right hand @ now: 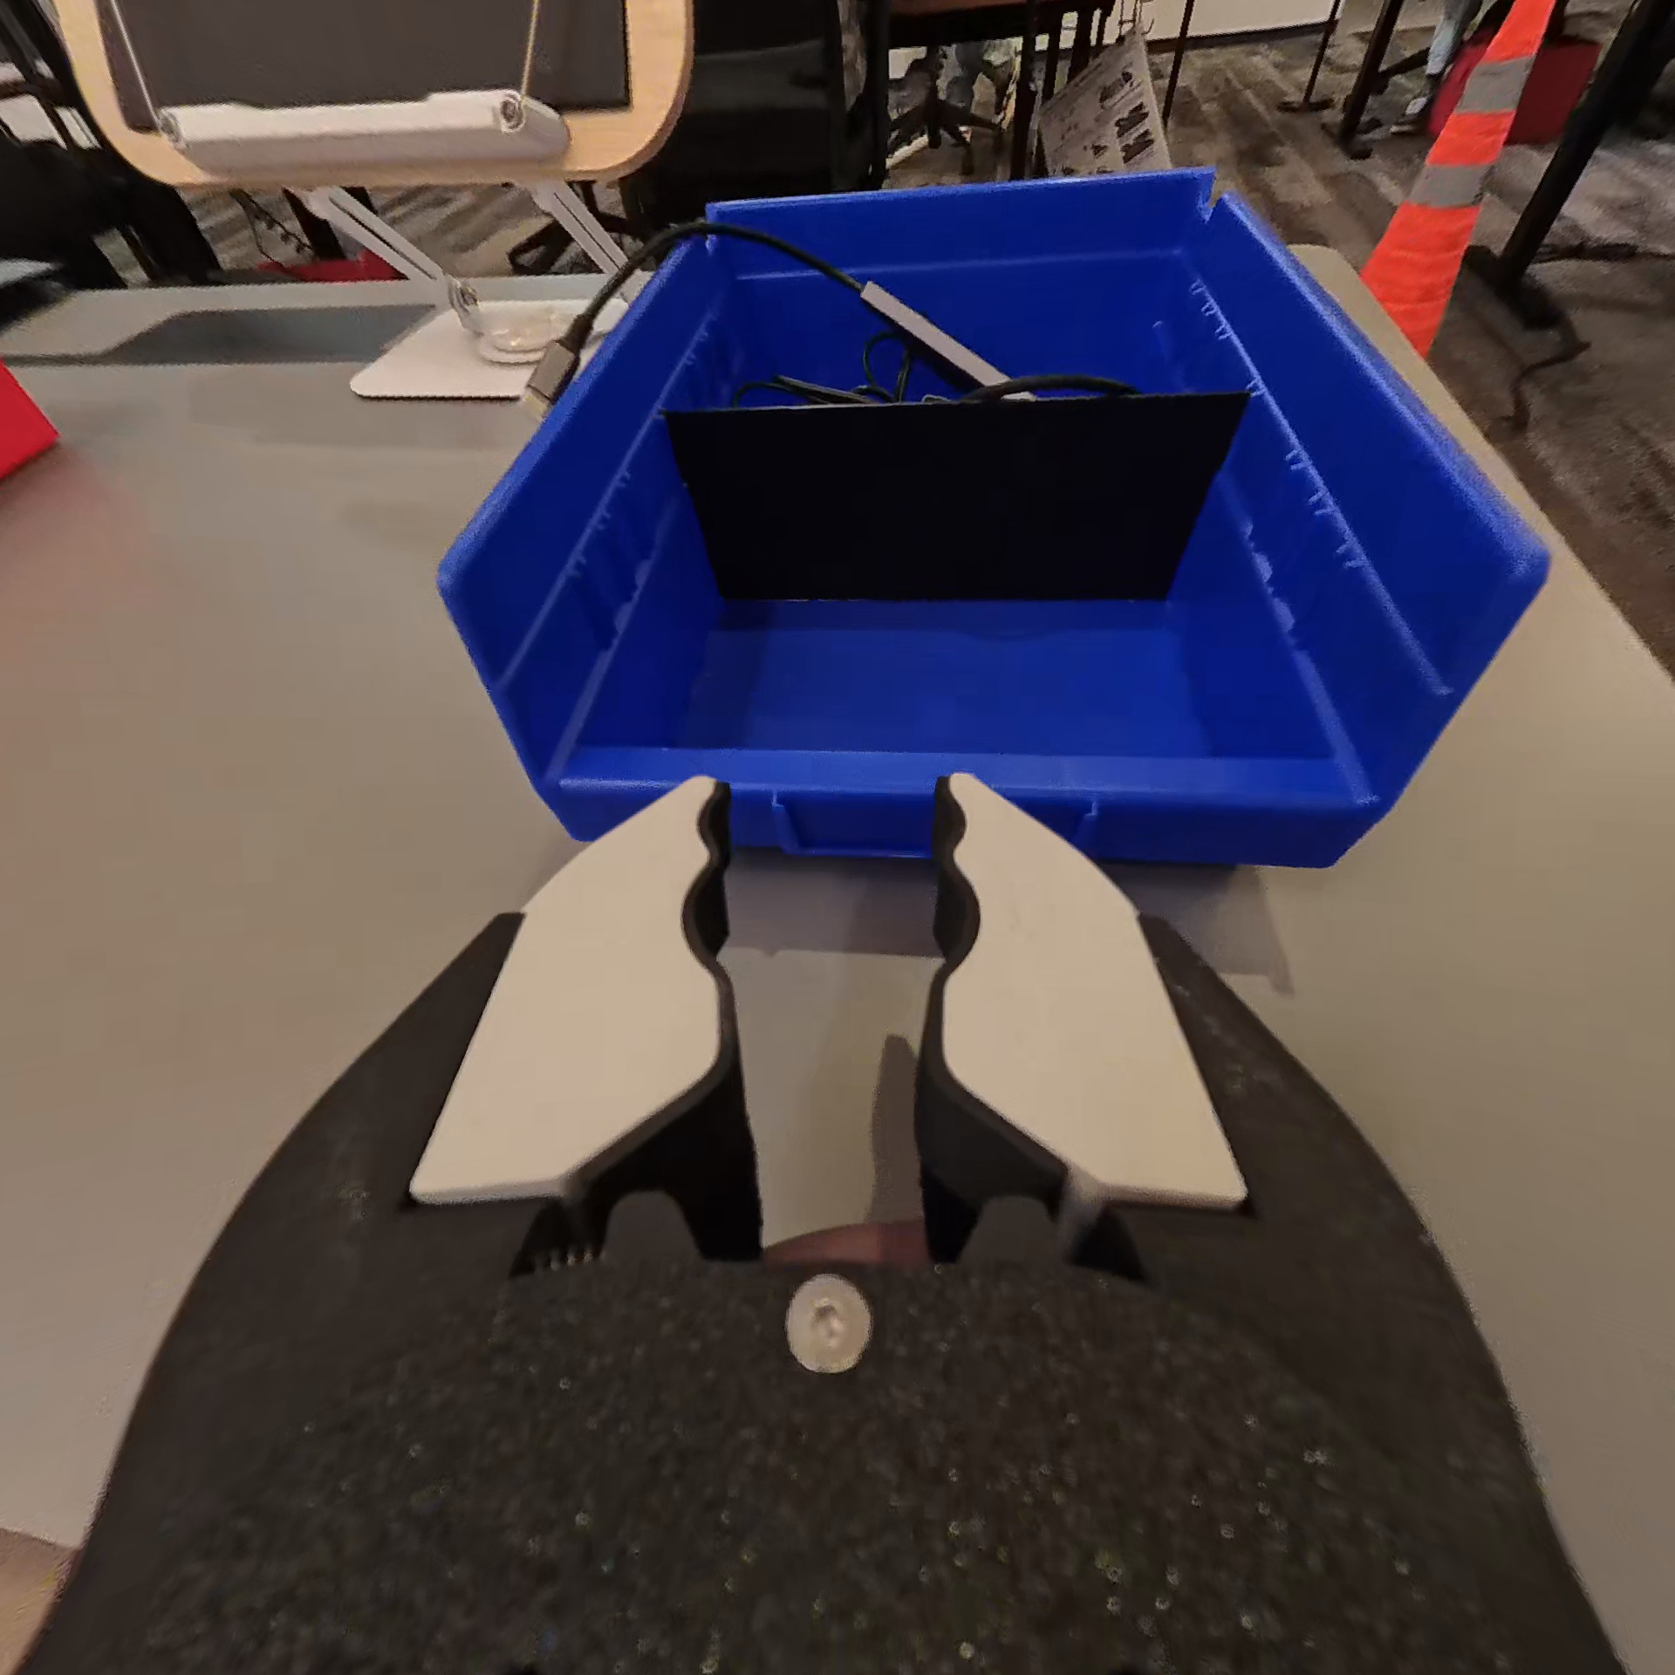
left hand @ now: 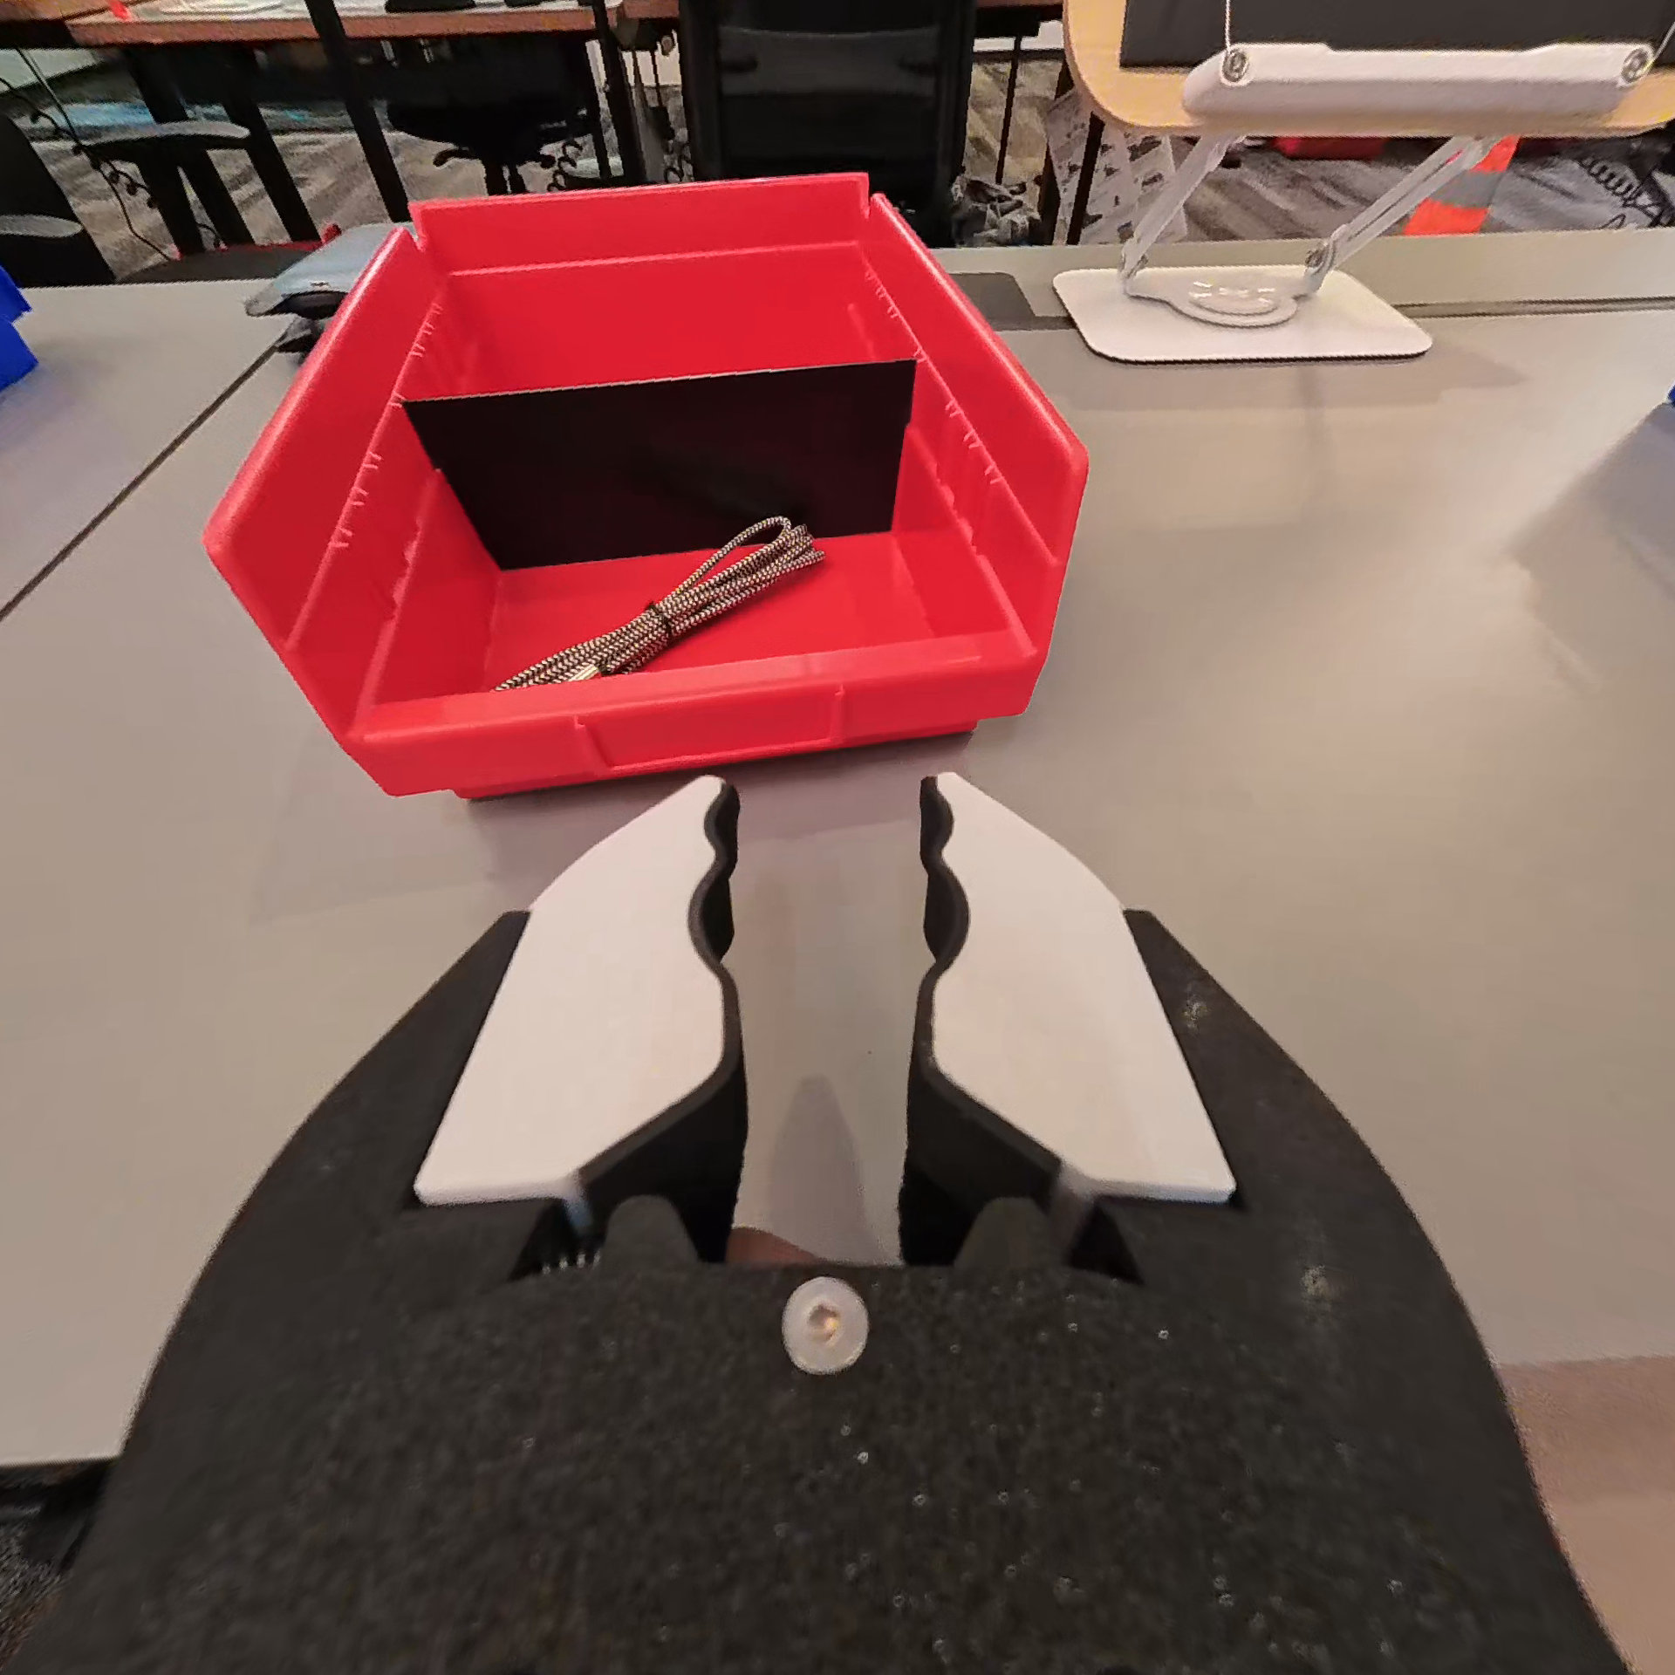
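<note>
Your grey worktop (left hand: 1269, 634) carries a red bin (left hand: 299, 508) and a blue bin (right hand: 562, 580); a braided cable (left hand: 671, 607) lies in the red one's front compartment; both claws — left gripper (left hand: 829, 807), right gripper (right hand: 832, 807) — gape empty before them.

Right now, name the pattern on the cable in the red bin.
Black-and-white braided weave on the cable; left wrist view.

The left claw (left hand: 829, 798) has its two pale fingers (left hand: 625, 988) parted with a clear gap between them, gripping nothing. The right claw (right hand: 832, 798) is likewise spread, its fingers (right hand: 1060, 1006) apart and holding nothing.
</note>
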Tool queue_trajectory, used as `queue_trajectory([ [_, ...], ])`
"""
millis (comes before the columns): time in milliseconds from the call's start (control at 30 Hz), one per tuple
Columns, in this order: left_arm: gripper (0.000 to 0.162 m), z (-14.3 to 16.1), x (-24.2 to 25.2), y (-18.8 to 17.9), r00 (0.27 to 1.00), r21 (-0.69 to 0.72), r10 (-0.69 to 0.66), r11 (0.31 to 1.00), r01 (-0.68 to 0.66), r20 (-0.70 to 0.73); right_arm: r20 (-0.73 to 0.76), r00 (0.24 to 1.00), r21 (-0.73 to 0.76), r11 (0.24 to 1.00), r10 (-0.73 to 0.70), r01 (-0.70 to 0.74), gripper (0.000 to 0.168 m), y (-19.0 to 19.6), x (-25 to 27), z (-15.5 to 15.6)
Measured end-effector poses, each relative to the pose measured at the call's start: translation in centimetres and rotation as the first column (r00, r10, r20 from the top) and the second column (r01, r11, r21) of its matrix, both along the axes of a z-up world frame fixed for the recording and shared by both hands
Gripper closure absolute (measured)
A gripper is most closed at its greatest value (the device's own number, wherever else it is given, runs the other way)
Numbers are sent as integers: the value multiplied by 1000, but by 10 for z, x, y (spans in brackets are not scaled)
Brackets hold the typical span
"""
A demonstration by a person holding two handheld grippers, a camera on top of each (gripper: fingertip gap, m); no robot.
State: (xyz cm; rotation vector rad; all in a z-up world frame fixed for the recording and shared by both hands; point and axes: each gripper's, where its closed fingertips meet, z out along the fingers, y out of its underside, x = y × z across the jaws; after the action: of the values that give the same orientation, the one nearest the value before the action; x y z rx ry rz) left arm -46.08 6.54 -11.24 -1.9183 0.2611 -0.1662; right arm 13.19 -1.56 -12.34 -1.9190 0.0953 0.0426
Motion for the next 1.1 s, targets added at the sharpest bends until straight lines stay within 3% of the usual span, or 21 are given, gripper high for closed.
queue_trajectory([
  [500,124,-2,11,-4,998,8,-36,999,36,-49,10,1000,25,1000,-3,3,122,4,3,5],
  [600,124,-2,15,-5,997,15,-46,999,47,-63,7,995,56,994,98,-98,118,4,-18,13],
  [667,124,-1,18,-6,996,21,-56,998,57,-71,-20,942,85,939,336,-333,114,2,-67,19],
  [700,124,0,21,-7,995,26,-64,998,66,-75,-30,923,83,922,382,-379,104,3,-83,19],
  [800,124,1,32,-11,991,35,-96,994,99,-91,39,961,58,959,274,-276,101,26,-91,18],
  [933,124,4,65,-24,983,36,-167,985,170,-73,-24,968,25,968,251,-251,94,51,-114,20],
  [1033,123,20,126,-49,945,31,-310,951,308,108,-72,942,14,945,327,-327,88,51,-140,21],
  [1100,122,28,173,-62,906,43,-405,914,402,122,-92,906,8,910,413,-415,95,42,-157,23],
])
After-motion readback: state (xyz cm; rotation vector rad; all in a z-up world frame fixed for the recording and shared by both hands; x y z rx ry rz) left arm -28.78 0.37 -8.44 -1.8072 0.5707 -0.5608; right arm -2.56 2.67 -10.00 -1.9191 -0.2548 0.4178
